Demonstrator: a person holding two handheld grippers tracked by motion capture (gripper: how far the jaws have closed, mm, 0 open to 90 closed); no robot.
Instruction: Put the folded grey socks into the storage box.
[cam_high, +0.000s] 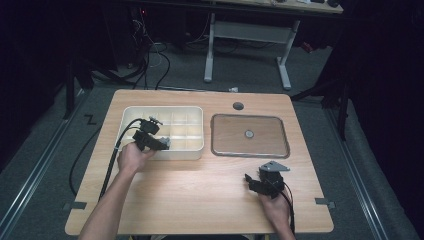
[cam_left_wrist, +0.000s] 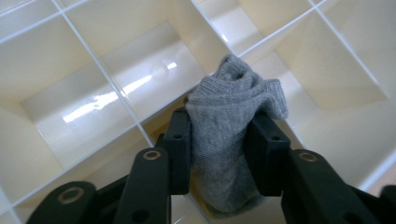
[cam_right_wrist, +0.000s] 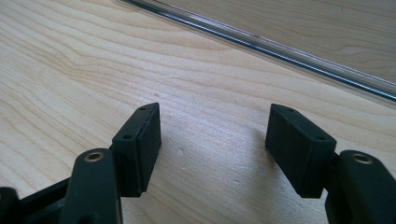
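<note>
Sock (cam_left_wrist: 229, 140), grey and knitted, is pinched between the two black jaws of the left gripper (cam_left_wrist: 224, 154), which close narrowly on its middle; its bunched upper end bulges out above the pads and its lower end hangs down between the jaw arms. The sock is held over the cream divided box (cam_left_wrist: 116, 88), above the thin wall where several compartments meet. Its lower end seems to dip into the compartment right under the jaws, though whether it touches the bottom there I cannot tell. The compartments around it have glossy floors that catch the light.

From the high view the left gripper (cam_high: 164, 143) sits over the near right part of the divided box (cam_high: 196, 112), with a speck of grey at its tip and the left hand (cam_high: 131, 157) behind it at the box's near edge. The box stands on the left half of the wooden table (cam_high: 200, 185).

To the right of the box, just beside it, lies a clear flat lid (cam_high: 250, 136) with a small round knob in its middle.

The right gripper (cam_right_wrist: 212, 149) has its jaws spread wide with nothing between them, low over bare wood near the lid's edge (cam_right_wrist: 280, 51). In the high view it (cam_high: 248, 181) sits in front of the lid, held by the right hand (cam_high: 274, 204).
</note>
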